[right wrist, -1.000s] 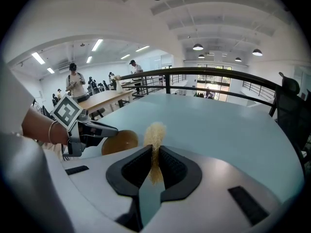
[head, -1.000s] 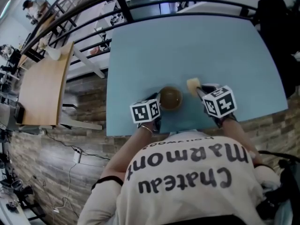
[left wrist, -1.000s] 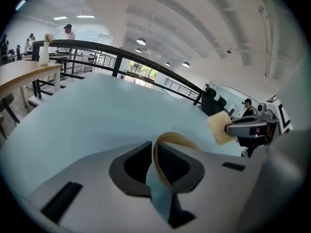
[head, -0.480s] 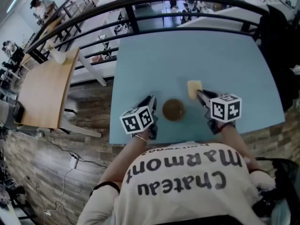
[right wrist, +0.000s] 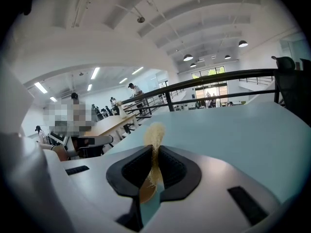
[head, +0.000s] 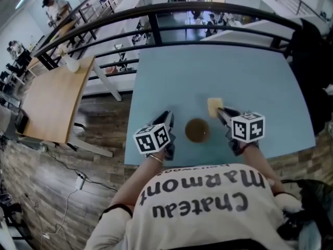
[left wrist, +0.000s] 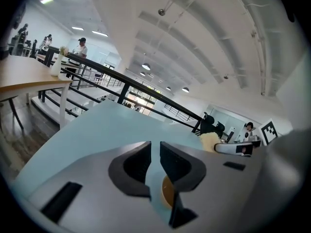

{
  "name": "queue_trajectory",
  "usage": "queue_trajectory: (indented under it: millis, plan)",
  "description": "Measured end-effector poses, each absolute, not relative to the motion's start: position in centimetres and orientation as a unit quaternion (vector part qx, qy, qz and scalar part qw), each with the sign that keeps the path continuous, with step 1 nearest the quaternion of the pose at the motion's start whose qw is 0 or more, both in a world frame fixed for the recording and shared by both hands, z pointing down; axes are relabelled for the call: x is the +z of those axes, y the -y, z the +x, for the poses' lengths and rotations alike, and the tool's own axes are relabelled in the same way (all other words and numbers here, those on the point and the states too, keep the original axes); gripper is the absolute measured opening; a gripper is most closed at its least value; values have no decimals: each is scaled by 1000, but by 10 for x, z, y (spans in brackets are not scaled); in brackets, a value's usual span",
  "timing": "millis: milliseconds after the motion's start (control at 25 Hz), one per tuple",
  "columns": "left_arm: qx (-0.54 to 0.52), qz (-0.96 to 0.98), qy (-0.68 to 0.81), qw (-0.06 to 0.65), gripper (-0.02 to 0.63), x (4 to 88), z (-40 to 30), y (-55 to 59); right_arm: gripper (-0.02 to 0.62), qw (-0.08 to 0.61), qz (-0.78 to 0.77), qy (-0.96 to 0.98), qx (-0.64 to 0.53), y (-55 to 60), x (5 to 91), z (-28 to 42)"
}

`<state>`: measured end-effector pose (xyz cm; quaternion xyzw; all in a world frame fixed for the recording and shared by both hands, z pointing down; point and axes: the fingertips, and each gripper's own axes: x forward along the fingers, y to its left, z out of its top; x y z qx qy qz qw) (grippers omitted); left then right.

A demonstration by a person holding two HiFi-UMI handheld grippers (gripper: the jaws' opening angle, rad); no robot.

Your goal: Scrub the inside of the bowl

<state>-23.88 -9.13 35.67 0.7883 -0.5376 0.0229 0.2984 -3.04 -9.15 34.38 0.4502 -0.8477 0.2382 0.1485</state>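
Pointing forward beside bowl [head: 197,130], left hand-held gripper [head: 168,115], jaws just closing, empty.

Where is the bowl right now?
In the head view, the brown bowl sits near the blue table's front edge, just left of the yellow scrubber gripped by the right tongs.

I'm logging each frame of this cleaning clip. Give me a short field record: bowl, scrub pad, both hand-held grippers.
bowl: brown, upright on blue table, untouched
scrub pad: pale yellow, beside the bowl, not in it
right hand-held gripper: shut on scrub pad
left hand-held gripper: jaws apart, have just been closing, nothing between them
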Motion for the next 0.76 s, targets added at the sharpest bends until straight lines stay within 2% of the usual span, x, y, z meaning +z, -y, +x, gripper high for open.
queue_trajectory:
  millis: [760]
  plan:
    - [22,792,532,300,57,353,-221,83,57,151,454,845,237,83,340,-15]
